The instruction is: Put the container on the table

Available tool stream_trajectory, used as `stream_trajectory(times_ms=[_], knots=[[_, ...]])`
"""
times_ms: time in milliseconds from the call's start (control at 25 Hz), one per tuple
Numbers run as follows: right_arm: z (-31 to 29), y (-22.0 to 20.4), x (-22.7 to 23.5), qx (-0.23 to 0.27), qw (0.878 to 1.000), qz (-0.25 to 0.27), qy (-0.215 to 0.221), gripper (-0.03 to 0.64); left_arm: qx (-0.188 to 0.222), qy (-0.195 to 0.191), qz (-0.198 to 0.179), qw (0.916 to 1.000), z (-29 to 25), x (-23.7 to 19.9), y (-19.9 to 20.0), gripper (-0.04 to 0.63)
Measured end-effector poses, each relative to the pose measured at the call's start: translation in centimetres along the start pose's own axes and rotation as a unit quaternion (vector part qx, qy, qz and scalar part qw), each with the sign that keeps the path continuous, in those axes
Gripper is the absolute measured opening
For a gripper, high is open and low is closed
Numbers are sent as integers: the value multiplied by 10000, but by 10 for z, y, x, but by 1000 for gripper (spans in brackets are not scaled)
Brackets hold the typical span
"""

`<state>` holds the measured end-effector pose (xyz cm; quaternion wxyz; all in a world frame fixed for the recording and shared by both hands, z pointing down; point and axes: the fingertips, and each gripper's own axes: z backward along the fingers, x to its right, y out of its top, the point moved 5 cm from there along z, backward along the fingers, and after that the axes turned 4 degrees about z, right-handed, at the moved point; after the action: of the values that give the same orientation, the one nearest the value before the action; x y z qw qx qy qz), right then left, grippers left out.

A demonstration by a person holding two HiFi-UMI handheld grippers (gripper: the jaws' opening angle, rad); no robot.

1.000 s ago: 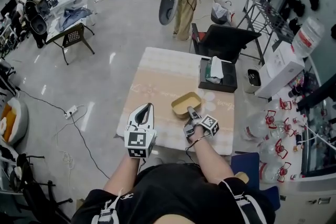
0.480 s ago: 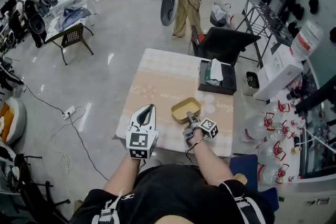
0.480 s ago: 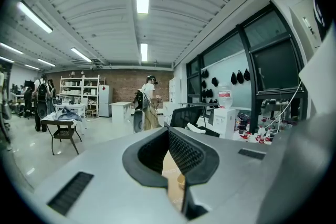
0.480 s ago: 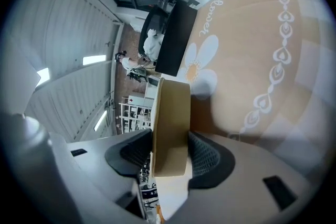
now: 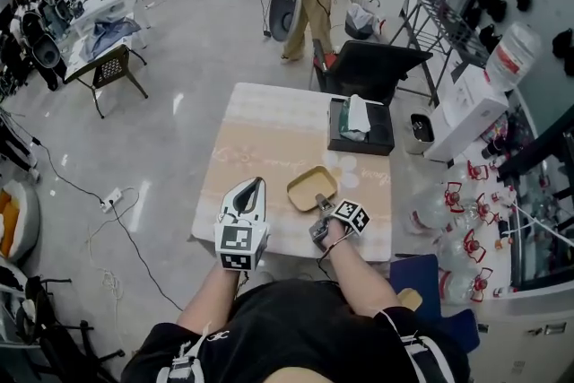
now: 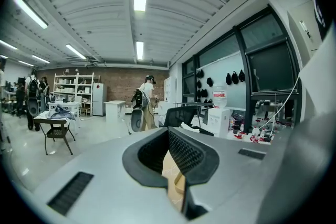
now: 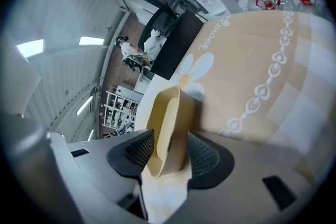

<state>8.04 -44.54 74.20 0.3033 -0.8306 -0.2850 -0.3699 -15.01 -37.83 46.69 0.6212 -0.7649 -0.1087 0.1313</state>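
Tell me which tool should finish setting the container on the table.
Right. The right tool, its jaws just closing, has the container between them, tilted over the table. The left tool is empty and off to the side.

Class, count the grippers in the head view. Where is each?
2. Left gripper over the table's near edge; right gripper beside it, jaws just closing on the container. None seem hidden.
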Motion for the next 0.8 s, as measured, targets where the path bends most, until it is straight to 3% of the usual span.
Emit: stream_trajectory(times_ms=[240, 400, 560, 800], knots=[[28, 18, -12, 377, 9967, 700, -135, 178, -10, -234, -5, 9997, -15, 15, 2, 12], [66, 49, -55, 1144, 9767, 1813, -46, 72, 64, -383, -23, 9992, -24, 26, 10, 12], [113, 79, -110, 2018, 9395, 2742, 365, 14, 95, -561, -38, 9984, -33, 38, 14, 13], [196, 100, -182, 3229, 8475, 4171, 586, 12, 149, -767, -102, 9969, -37, 59, 21, 12]])
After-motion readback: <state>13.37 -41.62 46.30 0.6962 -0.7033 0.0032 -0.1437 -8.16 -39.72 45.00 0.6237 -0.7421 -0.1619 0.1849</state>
